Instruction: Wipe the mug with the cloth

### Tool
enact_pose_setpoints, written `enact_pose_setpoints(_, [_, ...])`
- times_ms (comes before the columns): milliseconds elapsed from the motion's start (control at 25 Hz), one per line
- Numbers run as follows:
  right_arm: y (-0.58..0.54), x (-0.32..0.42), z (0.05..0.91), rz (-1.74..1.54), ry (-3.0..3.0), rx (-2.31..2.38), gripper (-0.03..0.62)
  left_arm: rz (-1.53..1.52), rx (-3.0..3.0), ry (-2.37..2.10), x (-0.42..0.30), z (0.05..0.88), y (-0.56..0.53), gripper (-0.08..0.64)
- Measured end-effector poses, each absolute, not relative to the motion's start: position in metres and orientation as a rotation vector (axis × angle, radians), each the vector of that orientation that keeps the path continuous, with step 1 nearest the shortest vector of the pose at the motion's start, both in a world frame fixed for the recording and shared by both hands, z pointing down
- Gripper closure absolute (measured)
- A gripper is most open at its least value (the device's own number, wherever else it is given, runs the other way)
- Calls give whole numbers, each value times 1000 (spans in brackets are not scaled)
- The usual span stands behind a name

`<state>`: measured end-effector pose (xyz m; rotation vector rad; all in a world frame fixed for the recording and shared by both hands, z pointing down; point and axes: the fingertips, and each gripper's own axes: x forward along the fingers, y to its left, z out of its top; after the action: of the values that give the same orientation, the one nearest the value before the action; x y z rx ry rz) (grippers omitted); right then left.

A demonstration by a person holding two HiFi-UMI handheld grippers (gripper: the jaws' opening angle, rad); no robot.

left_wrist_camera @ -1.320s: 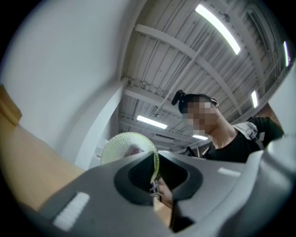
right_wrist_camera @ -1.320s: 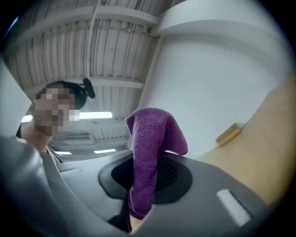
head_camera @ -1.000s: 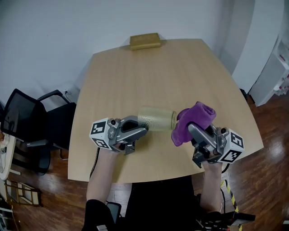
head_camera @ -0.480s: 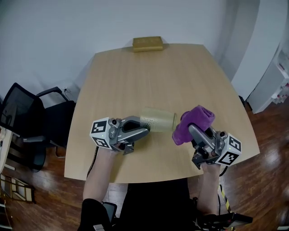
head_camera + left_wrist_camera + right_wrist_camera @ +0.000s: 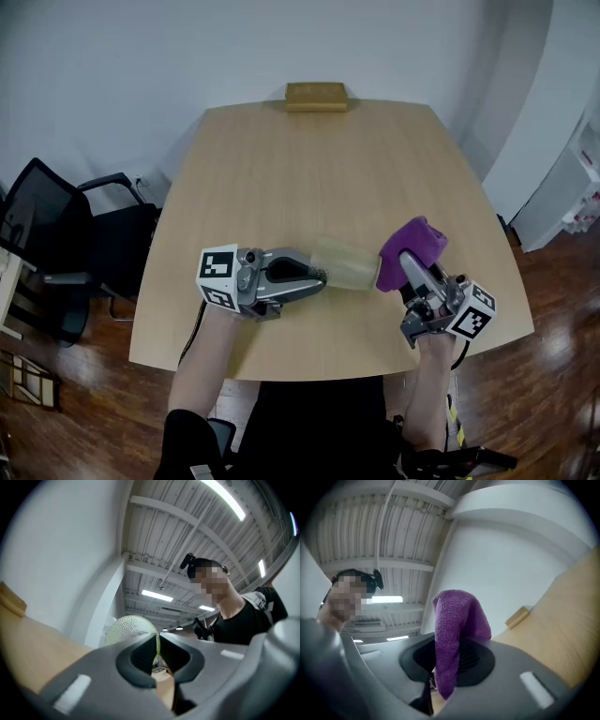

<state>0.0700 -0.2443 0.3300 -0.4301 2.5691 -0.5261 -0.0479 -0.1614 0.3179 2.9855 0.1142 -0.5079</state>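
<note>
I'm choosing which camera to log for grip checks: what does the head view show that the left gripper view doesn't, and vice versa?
Only the head view shows the purple cloth pinched in the right gripper, and a black chair. Only the left gripper view shows ceiling lights and the person's torso. Both show the yellowish mug clamped in the left gripper, and the wooden table.
</note>
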Motion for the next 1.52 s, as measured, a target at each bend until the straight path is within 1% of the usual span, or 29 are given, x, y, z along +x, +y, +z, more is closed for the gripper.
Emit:
enact_pose_setpoints(80, [-222,79,308,-459,2512,-260,537,-551,2966,104,-52,314,-165,518])
enact_pose_setpoints(160, [-201,71,295,-396,2530,-136,537,-595,2952,112,-55,309,-165,518])
enact_pose_setpoints(280, [-198,45,302,-372,2617,-129,537,-600,2949,180,-53,308,-158,518])
enact_pose_setpoints(360, [-218,43,315,-439,2620,-211,537,-582,2952,223,-49,309,-154,511])
enact_pose_setpoints(480, [-242,62,332,-549,2553,-316,537,-652,2917,261,-54,303,-151,518])
enact_pose_setpoints(640, [-215,72,312,-630,2345,93,537,-724,2876,342,-57,293,-143,518])
enact_pose_setpoints(760, [-196,48,300,-815,2193,383,537,-735,2848,470,-52,291,-126,515])
enact_pose_setpoints(840, [-192,33,305,-929,2127,491,537,-711,2843,571,-47,292,-111,515])
enact_pose_setpoints(1040, [-197,-7,341,-1009,2337,422,537,-562,2870,760,-29,313,-82,512])
enact_pose_setpoints(1160, [-209,0,341,-884,2488,229,537,-499,2880,702,-19,313,-86,517])
enact_pose_setpoints(1320, [-194,68,286,-643,2316,390,537,-477,2870,601,-29,311,-102,517])
enact_pose_setpoints(1400, [-177,86,272,-566,2307,492,537,-482,2849,590,-35,310,-105,517])
enact_pose_setpoints(1520, [-147,63,270,-514,2433,619,537,-436,2796,649,-30,315,-98,517])
